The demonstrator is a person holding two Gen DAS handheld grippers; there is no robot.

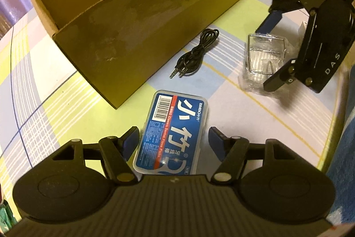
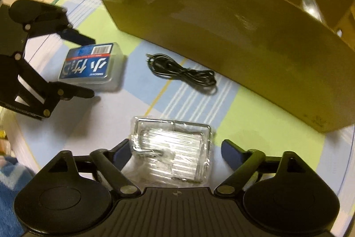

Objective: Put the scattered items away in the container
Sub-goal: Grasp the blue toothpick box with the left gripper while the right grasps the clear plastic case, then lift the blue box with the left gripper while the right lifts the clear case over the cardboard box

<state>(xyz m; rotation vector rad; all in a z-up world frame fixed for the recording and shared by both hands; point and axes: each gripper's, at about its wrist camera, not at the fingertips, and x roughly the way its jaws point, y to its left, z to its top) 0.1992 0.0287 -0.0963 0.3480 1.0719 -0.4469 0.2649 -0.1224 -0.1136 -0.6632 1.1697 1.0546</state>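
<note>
- Left tool (image 1: pixel 174 137) was wide open, holding nothing, straddling the floss box (image 1: pixel 172 137) on the surface (image 1: pixel 66 86), near the cardboard container (image 1: pixel 142 21).
- Right tool (image 2: pixel 175 150) was equally open around the plastic-wrapped clear case (image 2: pixel 172 154); risk judged: slick wrap slipping when squeezed.
- Black cable (image 1: pixel 195 52) lay loose between them; could snag.

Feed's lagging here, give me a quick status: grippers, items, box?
Left gripper open, straddling dental floss pick box. Right gripper open around wrapped clear plastic case. Black audio cable loose beside cardboard box. Nothing blocking.
</note>
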